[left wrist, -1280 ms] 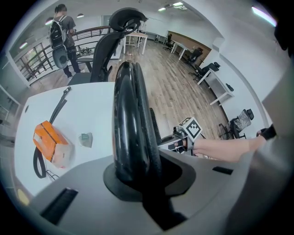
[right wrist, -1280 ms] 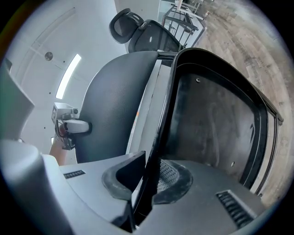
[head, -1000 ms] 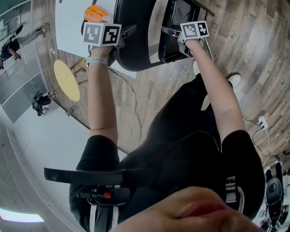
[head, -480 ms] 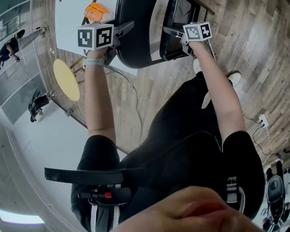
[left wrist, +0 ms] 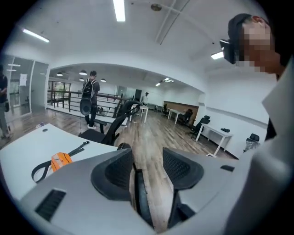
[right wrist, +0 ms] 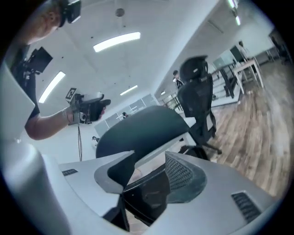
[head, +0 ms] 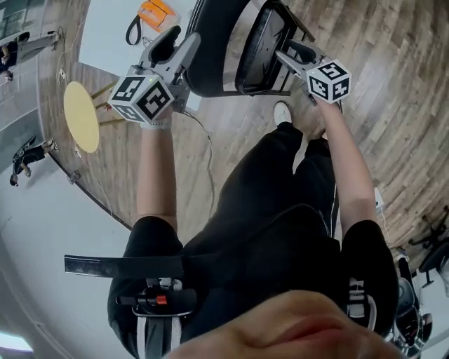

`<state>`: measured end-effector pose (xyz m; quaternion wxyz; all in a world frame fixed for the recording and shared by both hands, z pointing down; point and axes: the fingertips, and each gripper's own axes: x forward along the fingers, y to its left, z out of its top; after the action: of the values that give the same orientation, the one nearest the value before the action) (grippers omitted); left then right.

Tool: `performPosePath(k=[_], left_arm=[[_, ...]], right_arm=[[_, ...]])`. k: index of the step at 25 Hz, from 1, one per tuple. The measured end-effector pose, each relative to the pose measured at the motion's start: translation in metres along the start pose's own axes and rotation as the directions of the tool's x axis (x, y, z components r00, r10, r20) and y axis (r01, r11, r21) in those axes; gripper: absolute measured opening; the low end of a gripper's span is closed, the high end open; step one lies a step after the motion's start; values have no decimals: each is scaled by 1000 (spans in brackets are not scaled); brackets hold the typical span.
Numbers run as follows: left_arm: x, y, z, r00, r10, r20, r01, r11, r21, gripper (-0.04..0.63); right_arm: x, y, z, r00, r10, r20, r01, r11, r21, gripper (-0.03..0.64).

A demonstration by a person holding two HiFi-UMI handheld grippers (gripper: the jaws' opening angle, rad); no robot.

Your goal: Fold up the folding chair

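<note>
- My left claw (head: 175, 48) has just been opening. Its jaws stand apart, with the dark edge of the folding chair (head: 217, 49) loose between them, close to the left pad. Backing out crooked could snag that edge.
- My right claw (head: 291, 55) has also been opening, jaws apart, the folding chair low between them, ungripped.
- With nothing clamped, I judge the folding chair ahead could topple or flop open.

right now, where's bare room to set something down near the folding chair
In the head view the white table is bare below the orange strapped item, left of the folding chair. Open wood floor lies right of the chair. Crowded: the gap between chair and the person's shoe, and a cable crosses the floor left of the legs.
</note>
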<state>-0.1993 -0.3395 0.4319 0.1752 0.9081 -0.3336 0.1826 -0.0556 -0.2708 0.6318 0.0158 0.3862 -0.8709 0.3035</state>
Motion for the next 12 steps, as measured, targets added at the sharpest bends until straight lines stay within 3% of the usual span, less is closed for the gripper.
performPosePath(k=[3, 5, 12], left_arm=[[-15, -52, -8, 996, -14, 88, 8, 998, 70, 209], [-24, -89, -11, 989, -53, 140, 43, 996, 73, 209], [-66, -222, -13, 956, -203, 213, 191, 979, 76, 206]], right_arm=[[-52, 30, 49, 996, -1, 90, 16, 986, -165, 184], [-84, 59, 76, 992, 36, 125, -5, 970, -241, 184], [-190, 173, 123, 980, 120, 161, -49, 922, -385, 183]])
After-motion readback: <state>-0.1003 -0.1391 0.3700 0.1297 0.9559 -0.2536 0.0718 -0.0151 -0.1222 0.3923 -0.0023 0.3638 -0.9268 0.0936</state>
